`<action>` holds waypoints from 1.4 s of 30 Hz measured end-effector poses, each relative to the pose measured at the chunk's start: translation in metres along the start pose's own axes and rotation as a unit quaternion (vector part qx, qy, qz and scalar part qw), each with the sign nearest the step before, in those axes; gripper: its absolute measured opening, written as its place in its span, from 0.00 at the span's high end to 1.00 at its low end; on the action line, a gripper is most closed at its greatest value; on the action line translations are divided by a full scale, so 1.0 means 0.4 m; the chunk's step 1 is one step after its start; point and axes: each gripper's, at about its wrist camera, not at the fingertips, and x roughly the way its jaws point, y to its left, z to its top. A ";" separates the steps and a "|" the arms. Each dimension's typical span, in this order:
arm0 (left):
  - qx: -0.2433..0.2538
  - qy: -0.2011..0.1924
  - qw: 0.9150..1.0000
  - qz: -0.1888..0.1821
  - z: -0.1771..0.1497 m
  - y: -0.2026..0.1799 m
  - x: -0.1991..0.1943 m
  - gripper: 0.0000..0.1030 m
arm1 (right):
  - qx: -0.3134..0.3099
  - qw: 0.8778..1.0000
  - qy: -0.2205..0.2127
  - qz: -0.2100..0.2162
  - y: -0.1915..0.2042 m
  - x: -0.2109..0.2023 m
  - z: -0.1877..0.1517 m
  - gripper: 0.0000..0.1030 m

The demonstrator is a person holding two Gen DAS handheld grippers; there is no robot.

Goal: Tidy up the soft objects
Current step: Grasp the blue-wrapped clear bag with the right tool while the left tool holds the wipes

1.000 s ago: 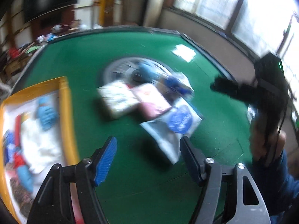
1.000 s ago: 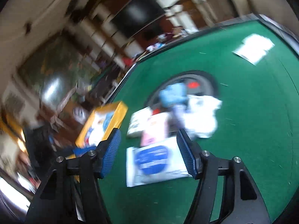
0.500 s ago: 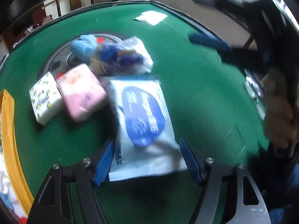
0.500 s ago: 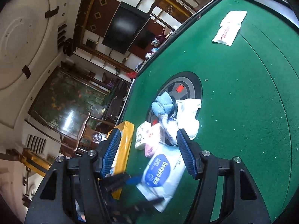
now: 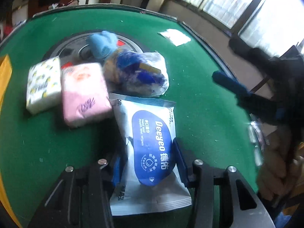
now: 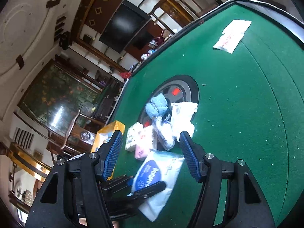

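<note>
Left gripper (image 5: pixel 149 163) jaws closing, pads pressing the white-and-blue wet-wipes pack (image 5: pixel 150 152) on the green felt surface (image 5: pixel 199 117). Right gripper (image 6: pixel 150 152) open, empty.

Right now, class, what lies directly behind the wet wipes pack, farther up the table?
Behind the wet wipes pack lies a clear bag of blue and white items, with a light blue cloth beyond. What the bag holds underneath cannot be seen.

Daylight is pouring through tall windows (image 5: pixel 228 5) at two o'clock; a dark television (image 6: pixel 123 32) is hanging at eleven.
</note>
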 end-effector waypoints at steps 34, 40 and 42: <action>-0.042 -0.071 0.997 0.002 -0.148 0.147 -0.140 0.57 | -0.199 0.963 0.105 -0.146 0.129 0.290 -0.033 0.69; -0.039 -0.070 0.997 0.005 -0.152 0.149 -0.144 0.57 | -0.178 0.966 0.130 -0.135 0.136 0.379 -0.026 0.69; -0.039 -0.070 0.997 0.004 -0.149 0.152 -0.141 0.57 | -0.180 0.966 0.129 -0.135 0.140 0.387 -0.036 0.69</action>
